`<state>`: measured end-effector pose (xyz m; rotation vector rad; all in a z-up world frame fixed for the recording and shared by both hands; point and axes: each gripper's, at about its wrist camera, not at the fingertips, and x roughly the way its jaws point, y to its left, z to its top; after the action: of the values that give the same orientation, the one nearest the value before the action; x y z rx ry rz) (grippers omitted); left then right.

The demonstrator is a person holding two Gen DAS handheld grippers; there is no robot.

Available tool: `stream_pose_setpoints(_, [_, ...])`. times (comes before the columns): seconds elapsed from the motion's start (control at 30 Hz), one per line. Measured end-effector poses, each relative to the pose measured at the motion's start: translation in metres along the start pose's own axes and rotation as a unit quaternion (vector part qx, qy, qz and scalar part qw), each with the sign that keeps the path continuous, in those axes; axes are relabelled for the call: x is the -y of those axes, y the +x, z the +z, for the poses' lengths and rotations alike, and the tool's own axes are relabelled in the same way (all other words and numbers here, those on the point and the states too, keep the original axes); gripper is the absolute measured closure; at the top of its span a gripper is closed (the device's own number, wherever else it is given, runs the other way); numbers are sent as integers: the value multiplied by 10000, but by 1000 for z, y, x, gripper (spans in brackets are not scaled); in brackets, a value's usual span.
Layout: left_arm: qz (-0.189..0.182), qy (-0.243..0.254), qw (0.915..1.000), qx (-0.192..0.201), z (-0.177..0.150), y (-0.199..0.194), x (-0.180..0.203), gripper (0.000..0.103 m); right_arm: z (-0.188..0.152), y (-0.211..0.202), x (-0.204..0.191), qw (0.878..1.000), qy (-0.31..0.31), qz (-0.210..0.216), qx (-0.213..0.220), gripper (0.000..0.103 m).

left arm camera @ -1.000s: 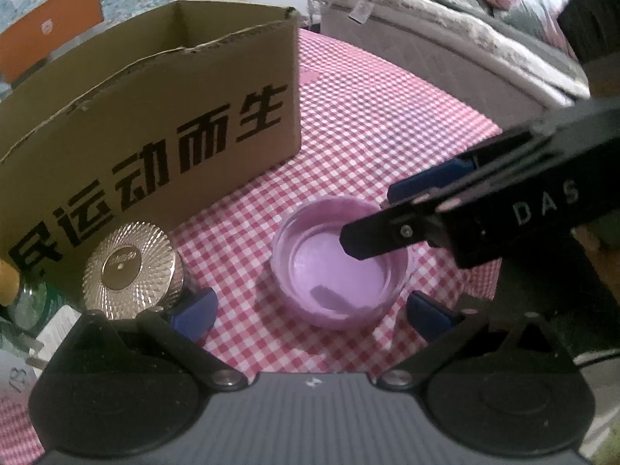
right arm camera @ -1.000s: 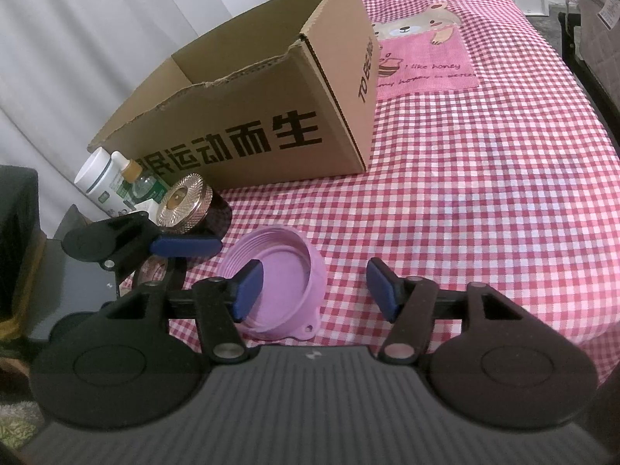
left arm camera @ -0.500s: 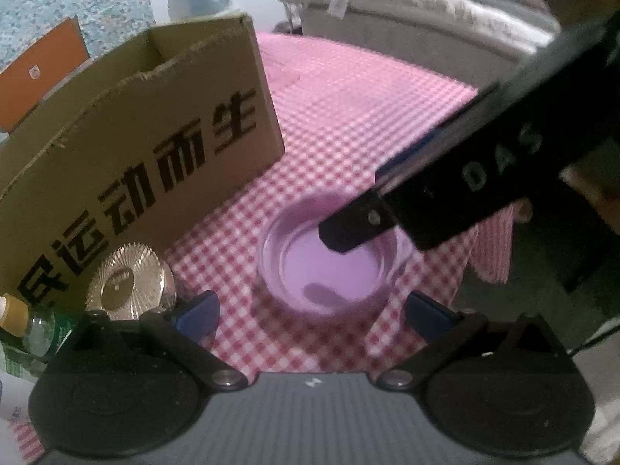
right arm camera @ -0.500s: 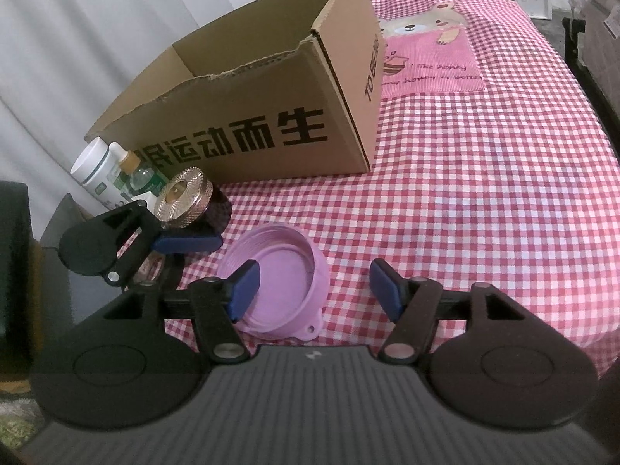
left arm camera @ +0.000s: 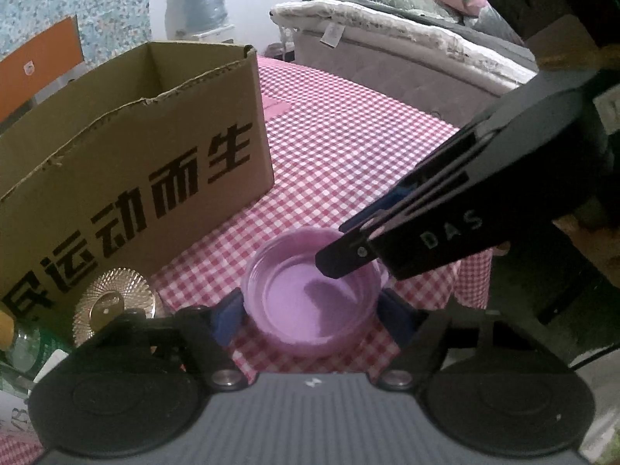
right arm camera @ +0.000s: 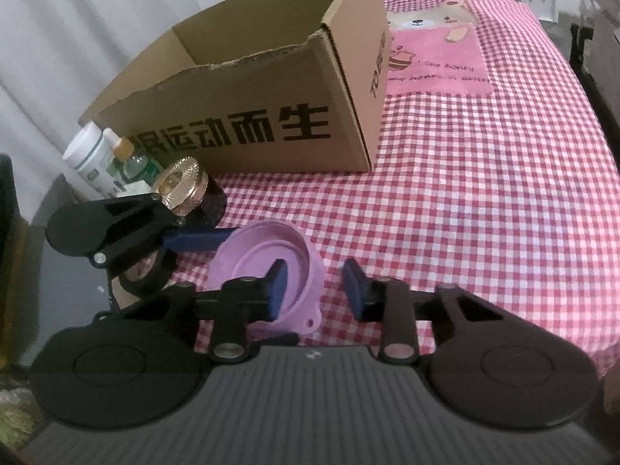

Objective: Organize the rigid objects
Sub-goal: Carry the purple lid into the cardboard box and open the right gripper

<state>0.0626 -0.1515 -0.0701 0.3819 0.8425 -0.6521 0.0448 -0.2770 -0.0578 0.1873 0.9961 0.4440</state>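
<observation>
A purple bowl point(left arm camera: 294, 310) sits open side up on the red checked tablecloth point(left arm camera: 348, 147), near the table's edge. My left gripper point(left arm camera: 312, 316) straddles it. Its jaws are closing, and both blue pads point(left arm camera: 228, 316) touch the bowl's outer wall. My right gripper point(right arm camera: 316, 292) reaches in from the right. Its jaws are closing too, with the bowl's point(right arm camera: 255, 255) right wall between them. One pad point(right arm camera: 279, 290) is inside the bowl. The other pad stands a little clear of the wall. In the left wrist view the right gripper point(left arm camera: 341, 248) hangs over the rim.
An open cardboard box point(right arm camera: 271, 89) with black lettering stands behind the bowl. A dark jar with a gold ribbed lid point(right arm camera: 182, 182) is left of the bowl, with bottles point(right arm camera: 93, 162) beside it. A bed point(left arm camera: 407, 38) lies beyond the table. The cloth's bear print point(right arm camera: 438, 54) is at the far right.
The left gripper's pads have come in from wide apart to touch the bowl's sides. The right gripper's pads have narrowed around the bowl's right wall. The bowl has stayed in place.
</observation>
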Motion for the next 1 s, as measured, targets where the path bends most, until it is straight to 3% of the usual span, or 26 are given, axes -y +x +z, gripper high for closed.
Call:
stream_pose_setpoints(0.1, [18, 3, 10000, 81, 1, -5, 3, 28, 0, 0, -2, 10000, -29, -33, -36, 88])
stream_pose_setpoints(0.43, [213, 10, 9968, 769, 11, -61, -2, 28, 13, -44, -35, 9981, -405, -247, 396, 88])
stream_pose_setpoints(0.7, [816, -173, 9864, 1420, 42, -120, -56, 28, 83, -79, -85, 9863, -1247, 7, 1077, 87])
stream_pose_setpoints(0.83, [949, -527, 9855, 1303, 59, -124, -108, 28, 138, -57, -98, 9842, -1479, 403, 889, 87])
stream_pose_setpoints(1.0, [913, -1119, 9873, 667, 70, -92, -178, 28, 208, 9, -102, 9867, -1363, 874, 150, 87])
